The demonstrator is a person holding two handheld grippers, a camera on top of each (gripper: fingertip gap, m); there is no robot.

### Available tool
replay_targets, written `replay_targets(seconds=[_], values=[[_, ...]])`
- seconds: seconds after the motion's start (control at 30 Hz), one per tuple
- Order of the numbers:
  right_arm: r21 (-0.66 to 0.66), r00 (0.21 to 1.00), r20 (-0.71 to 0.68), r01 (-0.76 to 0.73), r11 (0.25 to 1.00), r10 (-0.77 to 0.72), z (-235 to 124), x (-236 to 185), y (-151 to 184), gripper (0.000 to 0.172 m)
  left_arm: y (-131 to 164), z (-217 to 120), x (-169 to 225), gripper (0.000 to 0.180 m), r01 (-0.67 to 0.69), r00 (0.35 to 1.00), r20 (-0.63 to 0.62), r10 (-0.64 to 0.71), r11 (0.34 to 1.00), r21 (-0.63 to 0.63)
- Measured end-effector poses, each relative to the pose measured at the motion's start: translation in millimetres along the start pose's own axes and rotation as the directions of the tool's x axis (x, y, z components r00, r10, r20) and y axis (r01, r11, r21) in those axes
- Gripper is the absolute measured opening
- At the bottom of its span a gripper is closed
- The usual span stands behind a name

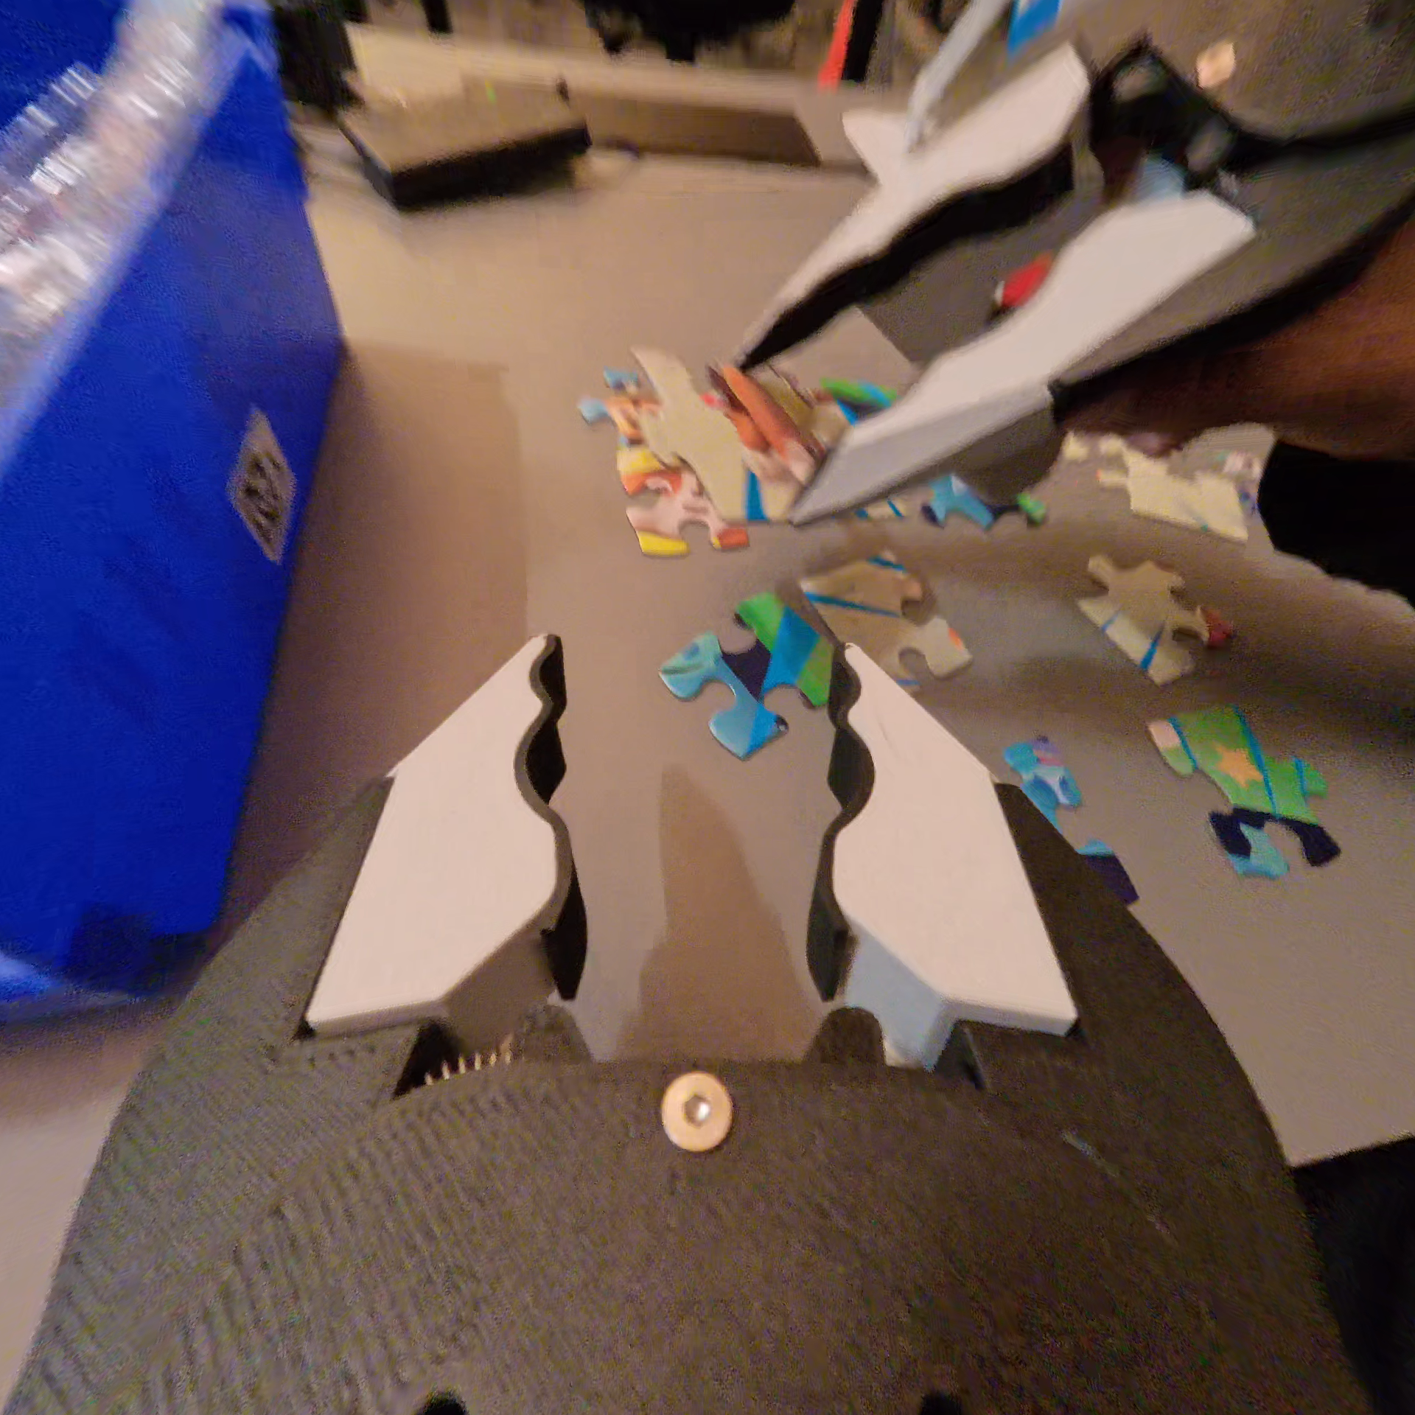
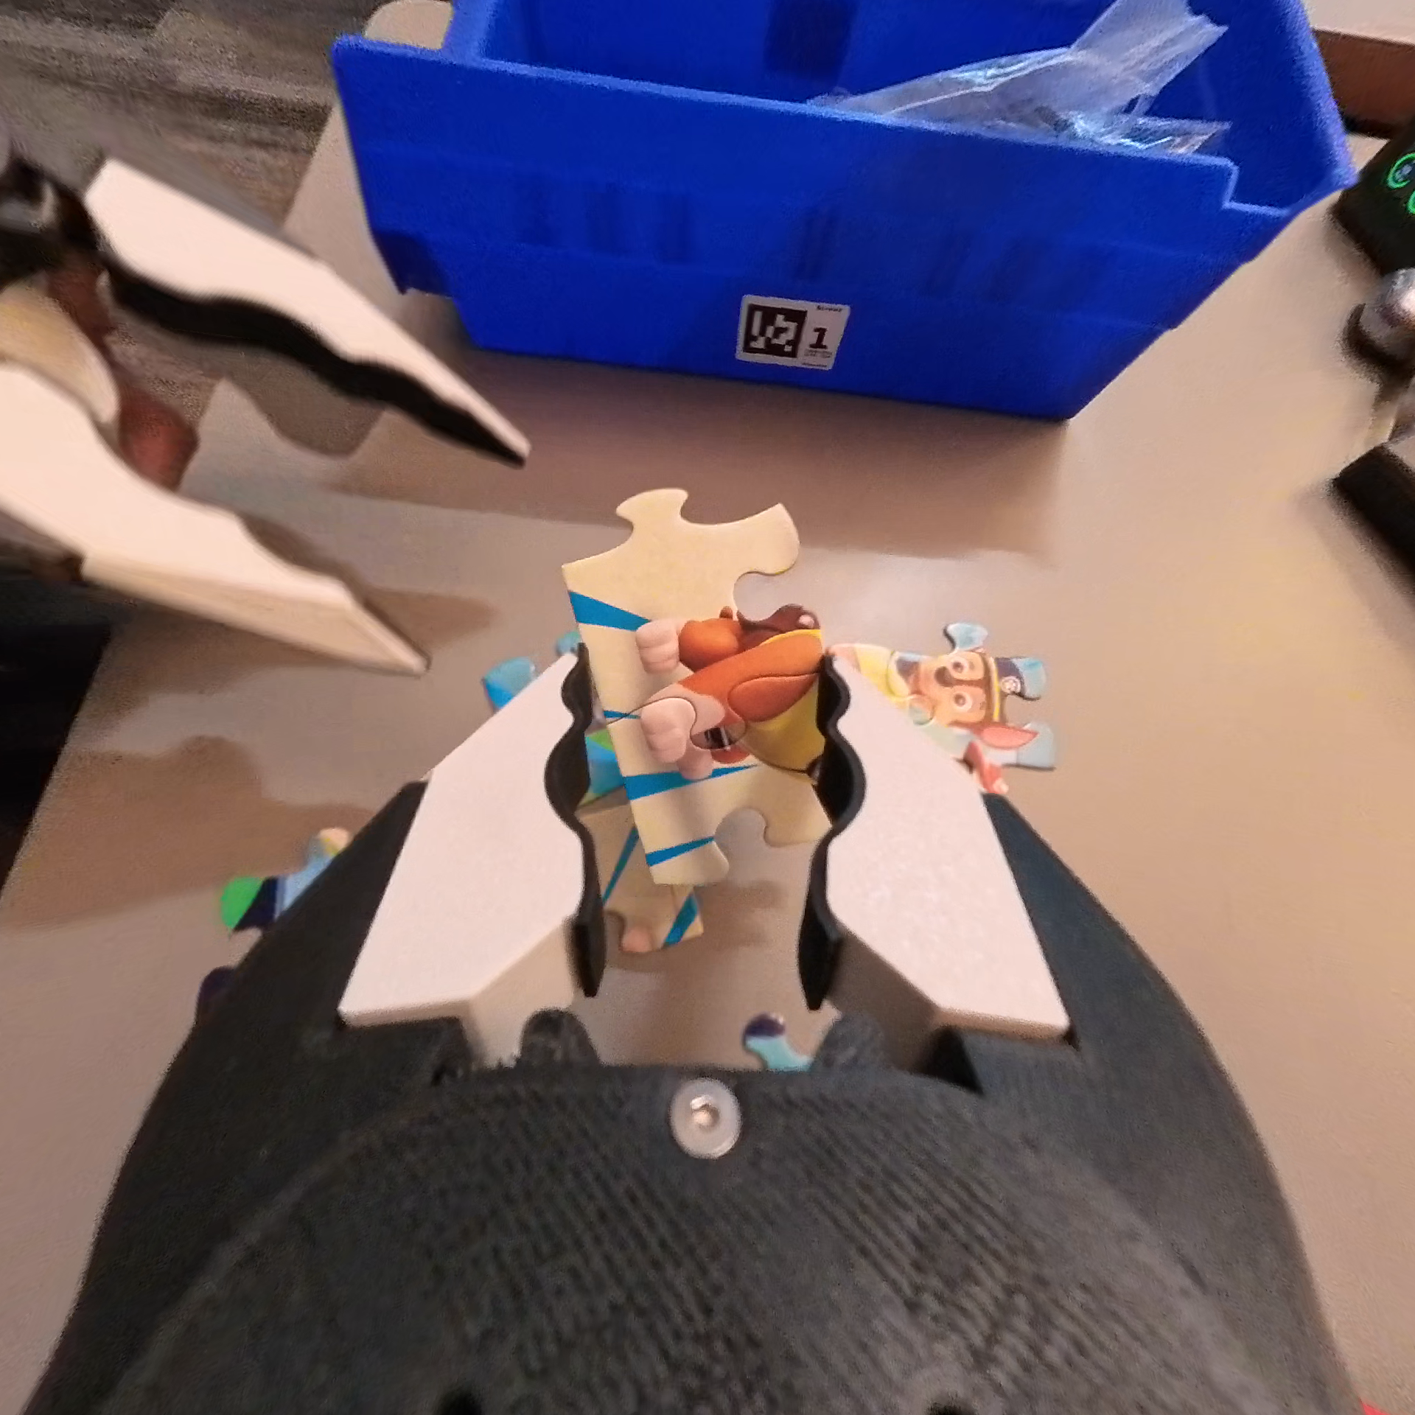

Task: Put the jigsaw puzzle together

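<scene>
Right wrist view: the right gripper [image 2: 700, 689] clamps joined cream-and-brown puzzle pieces [image 2: 689, 689] upright above the table [image 2: 1072, 842], a blue bin [image 2: 766, 230] beyond. Left gripper [image 1: 700, 666] hovers wide open near a blue-green puzzle piece [image 1: 754, 674].

We see a smooth beige-grey tabletop [image 2: 1148, 612] under warm, dim light, with a flat dark box [image 1: 467, 145] lying blurred at its far edge.
</scene>
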State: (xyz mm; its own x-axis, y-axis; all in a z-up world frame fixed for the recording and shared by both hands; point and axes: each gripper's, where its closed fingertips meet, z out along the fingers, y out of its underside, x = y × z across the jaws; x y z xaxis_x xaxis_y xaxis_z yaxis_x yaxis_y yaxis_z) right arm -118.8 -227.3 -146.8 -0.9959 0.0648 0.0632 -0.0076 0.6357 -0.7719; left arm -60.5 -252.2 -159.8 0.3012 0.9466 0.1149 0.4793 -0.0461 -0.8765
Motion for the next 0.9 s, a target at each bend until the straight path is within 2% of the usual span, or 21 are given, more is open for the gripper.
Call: replay_targets(seconds=[0.13, 0.2, 0.33, 0.5, 0.57, 0.6, 0.63, 0.67, 0.73, 0.8, 0.9], values=[[0.017, 0.999, -0.019, -0.042, 0.999, 0.042, 2, 18, -5, 0.058, 26, 19, 18, 0.069, -0.014, 0.999, -0.039, 0.007, 0.983, -0.183], [0.023, 0.998, -0.034, -0.059, 0.998, 0.059, -4, 27, -8, 0.058, 33, 27, 31, 0.07, 0.002, 0.995, -0.092, -0.023, 0.974, -0.227], [0.018, 0.995, -0.066, -0.071, 0.997, 0.072, -15, 39, -10, 0.058, 31, 36, 65, 0.084, 0.086, 0.955, -0.256, -0.149, 0.967, -0.241], [0.006, 0.989, -0.094, -0.115, 0.993, 0.115, -25, 51, -3, 0.058, 27, 39, 123, 0.077, 0.093, 0.856, -0.472, -0.213, 0.96, -0.264], [0.007, 0.986, -0.073, -0.147, 0.989, 0.147, -22, 47, -1, 0.058, 29, 34, 154, 0.078, 0.054, 0.798, -0.566, -0.207, 0.96, -0.275], [0.0, 0.986, -0.066, -0.156, 0.988, 0.156, -19, 44, 2, 0.058, 23, 30, 157, 0.072, 0.048, 0.796, -0.579, -0.178, 0.971, -0.233], [-0.011, 0.985, -0.062, -0.162, 0.987, 0.161, -16, 41, 4, 0.058, 10, 22, 149, 0.057, 0.059, 0.816, -0.563, -0.135, 0.987, -0.15], [-0.023, 0.984, -0.059, -0.17, 0.985, 0.168, -12, 37, 6, 0.058, -9, 10, 132, 0.052, 0.083, 0.844, -0.527, -0.098, 0.995, -0.052], [-0.049, 0.981, -0.036, -0.19, 0.981, 0.188, -2, 24, 8, 0.058, -45, -13, 85, 0.051, 0.157, 0.888, -0.449, -0.096, 0.982, 0.101], [-0.072, 0.983, -0.007, -0.183, 0.98, 0.183, 11, 9, 6, 0.058, -54, -22, 48, 0.06, 0.187, 0.914, -0.383, -0.131, 0.976, 0.111], [-0.128, 0.987, -0.011, -0.159, 0.979, 0.159, 33, -4, 6, 0.058, -45, -9, 13, 0.07, 0.148, 0.963, -0.241, -0.123, 0.985, 0.09]])
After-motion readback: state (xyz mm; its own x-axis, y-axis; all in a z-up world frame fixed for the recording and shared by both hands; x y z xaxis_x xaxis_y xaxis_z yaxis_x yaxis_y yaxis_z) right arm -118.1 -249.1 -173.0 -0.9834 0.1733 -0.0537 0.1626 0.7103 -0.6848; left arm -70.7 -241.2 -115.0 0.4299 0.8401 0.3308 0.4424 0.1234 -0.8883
